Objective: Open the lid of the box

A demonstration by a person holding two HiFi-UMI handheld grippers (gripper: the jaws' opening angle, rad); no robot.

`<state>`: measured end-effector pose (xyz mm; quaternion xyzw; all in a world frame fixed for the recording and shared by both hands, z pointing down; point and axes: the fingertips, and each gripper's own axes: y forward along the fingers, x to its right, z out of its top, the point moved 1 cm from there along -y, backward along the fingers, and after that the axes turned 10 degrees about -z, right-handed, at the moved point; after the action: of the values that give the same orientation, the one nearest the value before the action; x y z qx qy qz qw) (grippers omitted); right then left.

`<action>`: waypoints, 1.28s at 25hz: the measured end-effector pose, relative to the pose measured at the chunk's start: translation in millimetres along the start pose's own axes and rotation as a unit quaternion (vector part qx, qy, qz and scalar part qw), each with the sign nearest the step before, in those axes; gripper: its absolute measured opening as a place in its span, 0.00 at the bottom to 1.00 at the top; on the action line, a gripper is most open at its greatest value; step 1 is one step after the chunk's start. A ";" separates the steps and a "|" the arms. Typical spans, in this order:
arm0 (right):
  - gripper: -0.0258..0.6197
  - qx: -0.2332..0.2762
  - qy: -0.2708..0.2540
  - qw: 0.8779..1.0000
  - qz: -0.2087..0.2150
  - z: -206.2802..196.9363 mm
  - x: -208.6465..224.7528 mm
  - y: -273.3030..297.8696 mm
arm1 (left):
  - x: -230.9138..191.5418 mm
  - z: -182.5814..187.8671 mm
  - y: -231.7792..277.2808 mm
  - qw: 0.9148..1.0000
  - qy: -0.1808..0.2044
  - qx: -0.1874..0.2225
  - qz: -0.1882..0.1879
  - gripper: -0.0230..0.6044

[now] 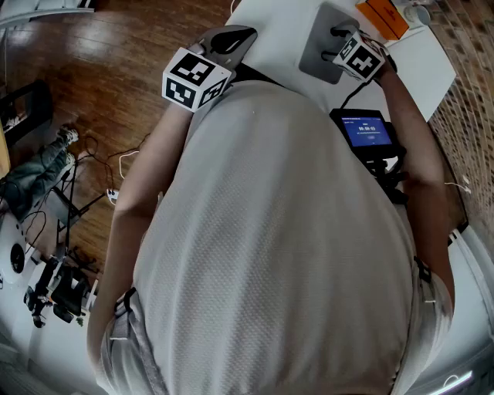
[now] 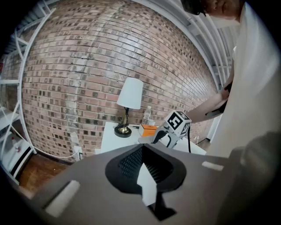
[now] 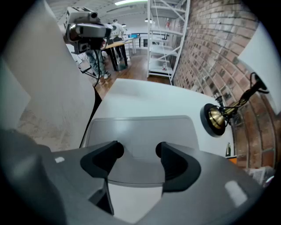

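A flat grey box (image 1: 316,48) with its lid down lies on the white table (image 1: 278,23). In the right gripper view the lid (image 3: 140,129) shows a shallow rectangular recess. My right gripper (image 3: 139,151) hovers just over the lid's near part, open, with nothing between its fingers; in the head view the right gripper (image 1: 333,44) is above the box. My left gripper (image 1: 235,35) is held off the table's left edge, away from the box. Its jaw tips meet, empty (image 2: 142,148). The person's torso hides most of the head view.
A lamp (image 2: 129,94) with a brass base (image 3: 215,118) stands at the back of the table by the brick wall. An orange box (image 1: 382,17) and a bottle (image 2: 147,115) stand beside the lamp. A small screen (image 1: 364,129) hangs at the person's chest.
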<state>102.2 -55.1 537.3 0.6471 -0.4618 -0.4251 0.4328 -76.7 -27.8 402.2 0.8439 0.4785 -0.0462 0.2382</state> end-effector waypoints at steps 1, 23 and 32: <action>0.54 -0.014 -0.007 1.000 0.001 -6.0 -2.2 3.4 | 2.0 -1.8 -0.2 1.000 -0.002 0.001 0.002 0.04; 0.50 -0.087 0.080 0.992 -0.050 -86.9 16.7 -26.3 | -6.3 9.4 67.1 0.993 0.031 -0.037 -0.104 0.04; 0.50 -0.153 0.102 0.983 -0.027 -181.6 -28.1 10.8 | 3.6 10.7 93.6 0.987 0.054 -0.058 -0.139 0.04</action>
<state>266.2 0.3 599.7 0.6255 -0.3272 -0.4344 0.5595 4.5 -69.9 425.2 0.7552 0.6050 -0.0057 0.2521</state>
